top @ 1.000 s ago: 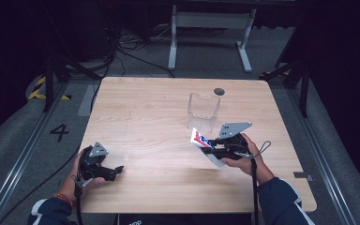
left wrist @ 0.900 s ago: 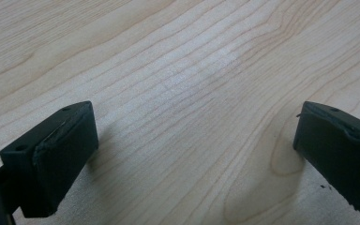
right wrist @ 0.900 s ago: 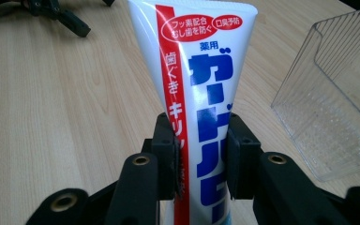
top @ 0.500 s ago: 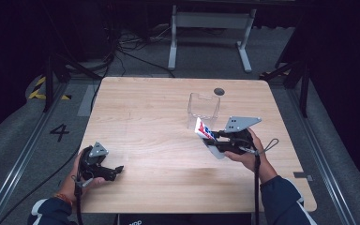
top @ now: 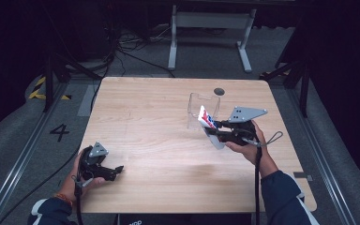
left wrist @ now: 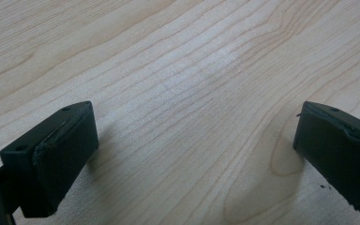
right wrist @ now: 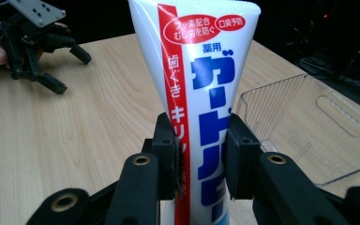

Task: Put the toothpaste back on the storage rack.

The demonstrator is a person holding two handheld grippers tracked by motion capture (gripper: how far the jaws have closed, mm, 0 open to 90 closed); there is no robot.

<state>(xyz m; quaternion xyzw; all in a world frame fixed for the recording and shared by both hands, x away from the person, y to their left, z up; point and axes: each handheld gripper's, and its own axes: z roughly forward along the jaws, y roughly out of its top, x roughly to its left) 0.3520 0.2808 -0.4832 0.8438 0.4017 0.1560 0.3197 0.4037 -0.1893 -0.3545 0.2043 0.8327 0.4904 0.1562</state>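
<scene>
A white toothpaste tube [right wrist: 201, 108] with red and blue lettering stands upright between the black jaws of my right gripper [right wrist: 200, 154], which is shut on it. From above, the toothpaste tube [top: 208, 123] hangs over the table right beside a clear plastic bin [top: 201, 107], with the right gripper [top: 215, 130] just to its right. That clear bin [right wrist: 309, 126] lies just right of the tube in the right gripper view. My left gripper [top: 117, 170] rests low at the table's front left, open with bare wood between its jaws [left wrist: 192, 150].
The wooden table [top: 159, 122] has a small dark round hole [top: 219, 91] near its back edge behind the bin. A metal stand [top: 211, 33] and cables sit on the dark floor beyond the table. Rails run along both sides.
My right gripper has carried the toothpaste tube up and toward the clear bin. The left gripper has stayed in place.
</scene>
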